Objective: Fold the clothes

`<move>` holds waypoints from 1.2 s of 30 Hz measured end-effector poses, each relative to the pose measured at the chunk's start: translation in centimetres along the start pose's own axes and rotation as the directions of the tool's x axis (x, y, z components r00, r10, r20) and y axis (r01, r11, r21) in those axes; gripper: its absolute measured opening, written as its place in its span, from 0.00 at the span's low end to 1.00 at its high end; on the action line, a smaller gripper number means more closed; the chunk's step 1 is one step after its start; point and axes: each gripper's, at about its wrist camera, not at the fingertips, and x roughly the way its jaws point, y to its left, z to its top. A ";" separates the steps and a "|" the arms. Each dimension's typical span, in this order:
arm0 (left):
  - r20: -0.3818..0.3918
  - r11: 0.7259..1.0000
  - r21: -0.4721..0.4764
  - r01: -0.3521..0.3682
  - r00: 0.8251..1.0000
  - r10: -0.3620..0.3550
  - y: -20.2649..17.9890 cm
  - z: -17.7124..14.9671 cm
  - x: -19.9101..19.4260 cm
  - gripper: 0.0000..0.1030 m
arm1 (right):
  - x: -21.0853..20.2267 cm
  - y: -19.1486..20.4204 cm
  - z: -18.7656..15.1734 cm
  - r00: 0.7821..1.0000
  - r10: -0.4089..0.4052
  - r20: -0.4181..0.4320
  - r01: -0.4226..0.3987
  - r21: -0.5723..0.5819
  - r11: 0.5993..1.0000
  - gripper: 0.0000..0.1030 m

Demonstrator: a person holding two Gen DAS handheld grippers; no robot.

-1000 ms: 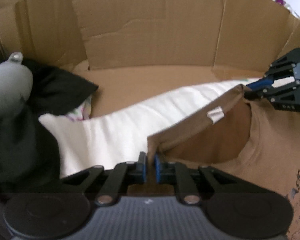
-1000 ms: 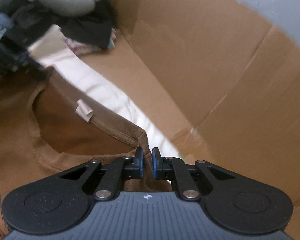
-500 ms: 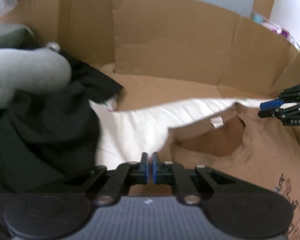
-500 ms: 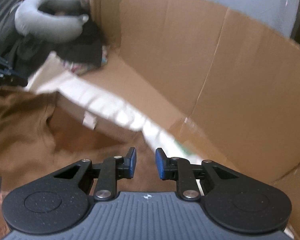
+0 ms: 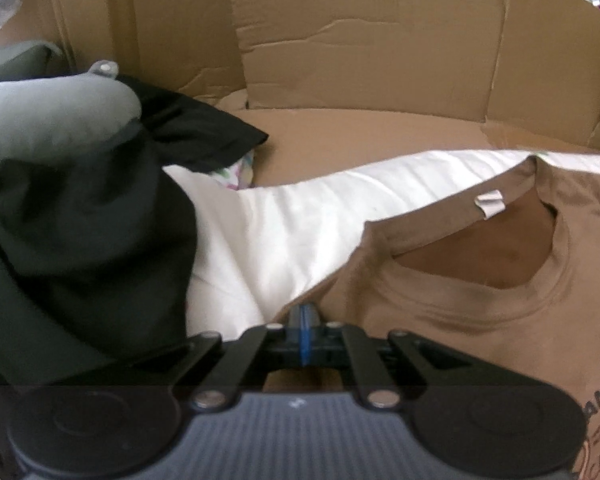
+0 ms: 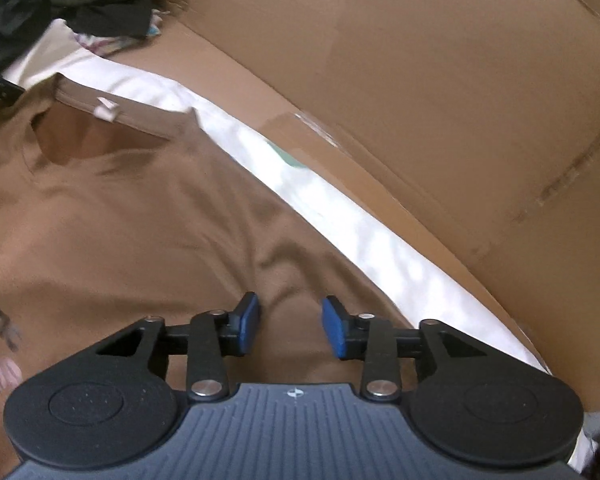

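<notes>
Left tool (image 5: pixel 304 320) pinches the brown T-shirt (image 5: pixel 460 320) shoulder edge; right tool (image 6: pixel 290 326) gapes over its fabric.

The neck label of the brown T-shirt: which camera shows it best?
The left wrist view: the label is larger and sharper on the T-shirt collar. The right wrist view shows it small and blurred.

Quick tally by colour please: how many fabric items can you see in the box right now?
Brown: 1, the T-shirt
White: 1, the sheet under it
Black: 1, a bunched pile, pieces not separable
Grey: 1, the neck pillow
Patterned: 1, a scrap showing under the black pile
Total: 5
</notes>
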 end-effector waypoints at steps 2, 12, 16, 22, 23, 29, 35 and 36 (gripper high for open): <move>0.009 1.000 -0.014 0.004 1.000 -0.004 0.0 -0.2 -0.7 0.04 | -0.1 -0.6 -0.3 1.000 -0.011 -0.008 0.011 0.011 1.000 0.48; 0.047 0.995 -0.020 0.094 0.995 -0.093 -2.9 -2.1 -4.2 0.09 | -3.5 -1.4 -2.9 1.000 -0.002 -0.012 0.004 0.093 0.996 0.46; 0.000 0.991 -0.042 0.129 0.992 -0.129 -4.0 -3.5 -4.2 0.10 | -4.5 -1.1 -4.8 0.998 0.015 -0.069 -0.010 0.076 0.997 0.46; -0.111 0.982 -0.063 0.180 0.976 -0.186 -5.5 -5.8 -5.7 0.10 | -6.2 -2.5 -6.8 0.989 0.004 -0.150 0.020 0.159 0.987 0.45; -0.120 0.979 -0.071 0.191 0.973 -0.199 -5.4 -5.8 -6.3 0.10 | -7.0 -2.8 -6.8 0.988 0.000 -0.152 0.026 0.166 0.986 0.45; -0.124 0.981 -0.029 0.194 0.973 -0.196 -5.8 -3.9 -10.5 0.17 | -13.0 -3.9 -5.5 0.991 -0.019 -0.131 0.044 0.191 0.981 0.45; -0.121 0.980 -0.010 0.199 0.973 -0.198 -6.2 -1.8 -14.6 0.23 | -19.9 -4.9 -3.9 0.987 -0.025 -0.160 0.071 0.287 0.955 0.45; -0.117 0.980 -0.017 0.200 0.973 -0.200 -6.3 -1.4 -15.1 0.23 | -21.1 -5.0 -3.7 0.985 -0.032 -0.167 0.081 0.295 0.952 0.45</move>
